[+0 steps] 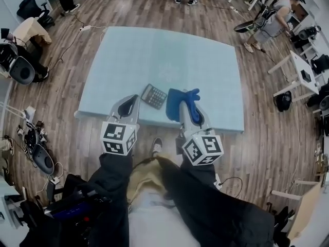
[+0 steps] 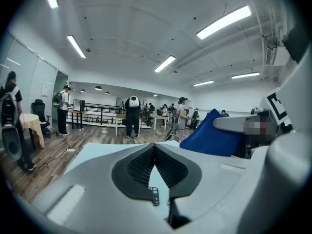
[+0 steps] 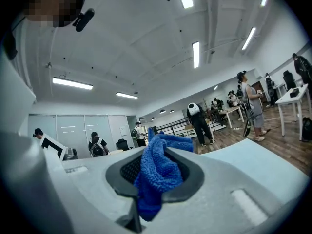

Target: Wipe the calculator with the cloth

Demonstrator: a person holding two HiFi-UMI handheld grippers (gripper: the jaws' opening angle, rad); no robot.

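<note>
A dark calculator (image 1: 153, 95) lies tilted near the front edge of the pale blue table (image 1: 154, 50). Just right of it hangs a blue cloth (image 1: 181, 98), with my right gripper (image 1: 186, 105) shut on it. In the right gripper view the cloth (image 3: 158, 172) bunches between the jaws and spills over their tips (image 3: 161, 147). My left gripper (image 1: 133, 100) hovers just left of the calculator, its jaws shut and holding nothing. In the left gripper view the tips (image 2: 155, 146) meet; a sliver of calculator keys (image 2: 154, 196) shows below them, and the cloth (image 2: 209, 135) sits to the right.
The table's front edge (image 1: 154, 121) runs just beneath both grippers. Office chairs (image 1: 20, 68) and cables (image 1: 36, 143) crowd the floor at left. A person (image 1: 267, 22) stands at the far right beside white desks (image 1: 303, 76). Several people stand farther off in the room.
</note>
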